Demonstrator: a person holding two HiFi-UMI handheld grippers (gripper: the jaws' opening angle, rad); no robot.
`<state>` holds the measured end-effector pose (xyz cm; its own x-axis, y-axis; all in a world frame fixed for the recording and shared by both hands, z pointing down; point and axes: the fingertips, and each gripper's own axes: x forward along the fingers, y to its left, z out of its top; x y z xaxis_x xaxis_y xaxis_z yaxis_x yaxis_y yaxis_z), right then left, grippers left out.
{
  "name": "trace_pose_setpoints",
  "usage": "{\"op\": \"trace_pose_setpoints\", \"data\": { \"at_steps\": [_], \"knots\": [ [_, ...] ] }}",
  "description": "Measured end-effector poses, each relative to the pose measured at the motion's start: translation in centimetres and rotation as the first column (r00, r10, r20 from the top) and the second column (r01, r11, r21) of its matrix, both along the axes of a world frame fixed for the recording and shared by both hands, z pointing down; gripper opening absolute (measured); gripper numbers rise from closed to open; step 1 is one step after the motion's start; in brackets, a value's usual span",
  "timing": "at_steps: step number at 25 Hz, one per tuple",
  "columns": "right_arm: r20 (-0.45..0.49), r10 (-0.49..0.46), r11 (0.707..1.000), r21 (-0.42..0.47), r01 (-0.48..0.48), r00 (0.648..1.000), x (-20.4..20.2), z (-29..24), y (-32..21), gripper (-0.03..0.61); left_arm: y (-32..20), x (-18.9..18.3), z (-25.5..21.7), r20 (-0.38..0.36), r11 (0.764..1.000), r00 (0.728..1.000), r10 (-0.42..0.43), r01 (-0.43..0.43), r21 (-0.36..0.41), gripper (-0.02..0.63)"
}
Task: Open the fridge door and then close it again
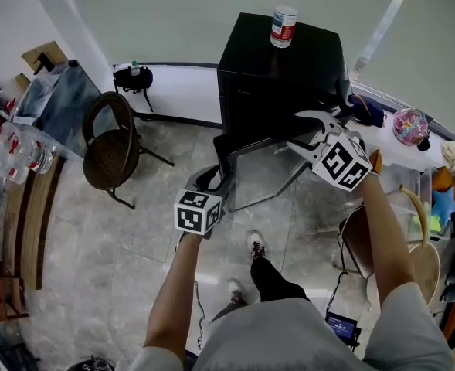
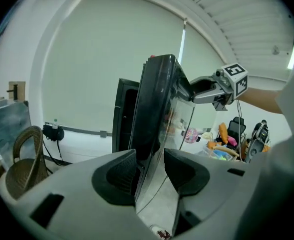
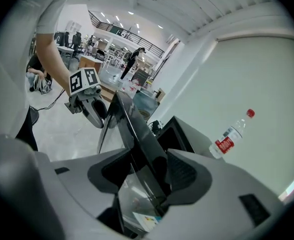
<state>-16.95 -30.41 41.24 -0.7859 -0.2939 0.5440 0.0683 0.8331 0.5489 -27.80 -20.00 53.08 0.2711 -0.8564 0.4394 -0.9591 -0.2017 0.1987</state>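
A small black fridge stands against the wall, and its glossy door is swung out towards me. My left gripper is at the door's free side edge; in the left gripper view the door's dark edge fills the gap between the pads, which close on it. My right gripper is at the door's top edge near the fridge body. Its jaws straddle that top edge with room to spare and stand open.
A water bottle stands on the fridge top. A round dark chair is to the left, and a shelf with bottles at the far left. Clutter and a basket fill the right side. My foot is below the door.
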Motion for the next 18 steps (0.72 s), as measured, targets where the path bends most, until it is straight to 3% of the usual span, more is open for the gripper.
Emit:
{"op": "trace_pose_setpoints", "data": {
  "at_steps": [13,18],
  "knots": [
    [0.000,0.080,0.993,-0.083,-0.079,0.997,-1.8,-0.1,-3.4,0.190,-6.3,-4.3,0.2,-0.032,1.000,0.999,-0.010,0.011,0.029,0.150],
    [0.009,0.117,0.990,-0.075,-0.116,0.993,-2.3,-0.1,-4.5,0.184,-8.1,-5.0,0.2,-0.027,0.999,1.000,-0.006,0.007,0.033,0.150]
  ]
}}
